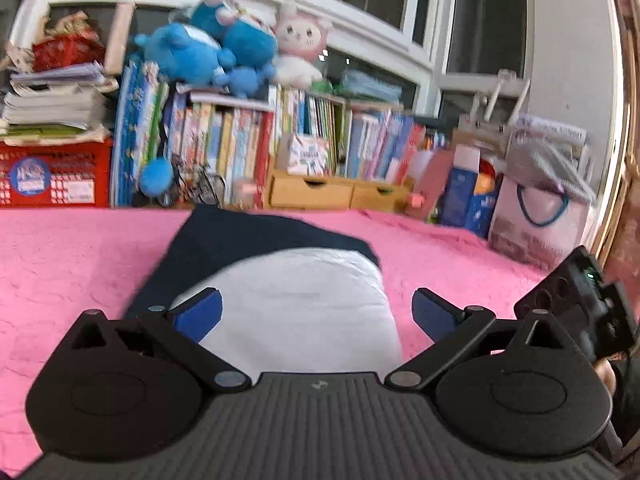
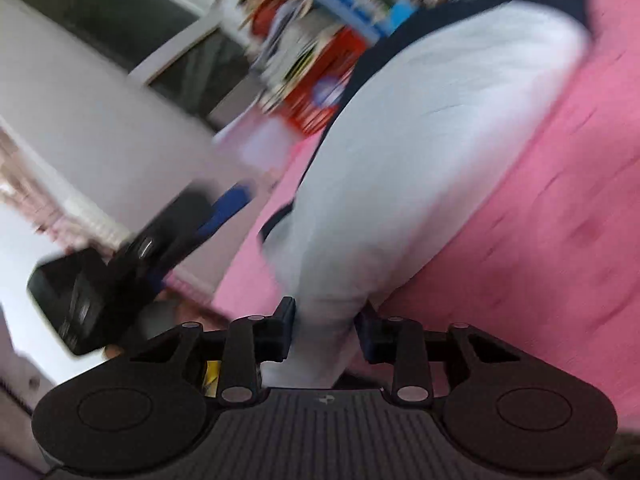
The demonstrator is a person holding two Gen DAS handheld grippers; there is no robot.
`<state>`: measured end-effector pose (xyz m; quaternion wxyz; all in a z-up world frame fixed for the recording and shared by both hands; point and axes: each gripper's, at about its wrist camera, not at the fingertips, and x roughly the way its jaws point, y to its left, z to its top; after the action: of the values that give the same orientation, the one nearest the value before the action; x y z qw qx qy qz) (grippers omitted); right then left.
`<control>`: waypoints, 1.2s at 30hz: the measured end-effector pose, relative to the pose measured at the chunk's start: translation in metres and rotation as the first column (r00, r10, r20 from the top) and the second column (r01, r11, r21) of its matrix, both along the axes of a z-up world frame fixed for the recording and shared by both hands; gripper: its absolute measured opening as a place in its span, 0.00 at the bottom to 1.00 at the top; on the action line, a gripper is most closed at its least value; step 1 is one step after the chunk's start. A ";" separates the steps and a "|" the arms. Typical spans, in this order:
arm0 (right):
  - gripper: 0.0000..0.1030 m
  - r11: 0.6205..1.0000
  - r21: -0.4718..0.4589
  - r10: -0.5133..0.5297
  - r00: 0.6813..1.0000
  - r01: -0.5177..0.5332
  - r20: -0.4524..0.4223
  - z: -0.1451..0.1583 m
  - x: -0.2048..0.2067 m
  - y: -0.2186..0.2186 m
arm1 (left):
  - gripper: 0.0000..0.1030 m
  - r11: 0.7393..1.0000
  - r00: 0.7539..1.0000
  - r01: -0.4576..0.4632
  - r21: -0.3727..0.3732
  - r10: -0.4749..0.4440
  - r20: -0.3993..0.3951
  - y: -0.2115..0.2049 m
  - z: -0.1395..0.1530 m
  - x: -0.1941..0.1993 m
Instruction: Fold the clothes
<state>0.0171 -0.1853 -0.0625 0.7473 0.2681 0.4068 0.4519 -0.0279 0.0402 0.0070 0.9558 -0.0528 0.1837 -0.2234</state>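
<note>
A white garment with navy parts (image 1: 296, 300) lies bunched on the pink bedspread (image 1: 80, 272). My left gripper (image 1: 316, 312) hovers over its near end, open, and its blue pads (image 1: 198, 314) stand wide apart and touch nothing. In the right wrist view the same garment (image 2: 440, 140) stretches away, blurred. My right gripper (image 2: 326, 328) is shut on a bunched fold of the white cloth at its near end. One blue pad (image 2: 229, 206) of the left gripper shows to the left, off the cloth.
Behind the bed stand rows of books (image 1: 240, 148), a red crate (image 1: 56, 178), wooden drawers (image 1: 340, 194), plush toys (image 1: 224, 48) and a white bag (image 1: 536, 220). Windows run along the back wall. Pink bedspread lies open on both sides of the garment.
</note>
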 end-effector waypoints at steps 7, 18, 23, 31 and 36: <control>0.50 0.965 0.077 -0.254 0.967 0.252 0.030 -0.004 -0.011 -0.062 | 0.99 0.997 0.989 -0.041 0.062 0.049 -0.136 -0.005 -0.036 0.014; 0.41 0.785 0.023 -0.614 0.783 0.619 -0.101 -0.006 0.095 -0.052 | 1.00 0.984 0.976 -0.078 0.159 0.108 -0.190 0.000 -0.056 0.019; 0.26 0.711 -0.003 -0.698 0.705 0.704 -0.123 -0.023 0.143 -0.096 | 1.00 0.982 0.981 -0.074 0.173 0.103 -0.165 -0.003 -0.059 0.017; 0.43 0.740 -0.248 -0.505 0.760 0.625 0.409 0.034 0.152 -0.061 | 1.00 0.986 0.986 -0.064 0.156 0.087 -0.140 0.000 -0.061 0.015; 0.43 0.750 -0.487 -0.174 0.844 0.448 0.508 0.063 0.169 0.026 | 1.00 0.988 0.988 -0.062 0.144 0.081 -0.129 0.002 -0.063 0.015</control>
<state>0.1863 -0.1593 0.0008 0.9294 -0.0180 0.2985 0.2163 -0.0130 0.0418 -0.0561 0.9500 -0.0073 0.2607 -0.1715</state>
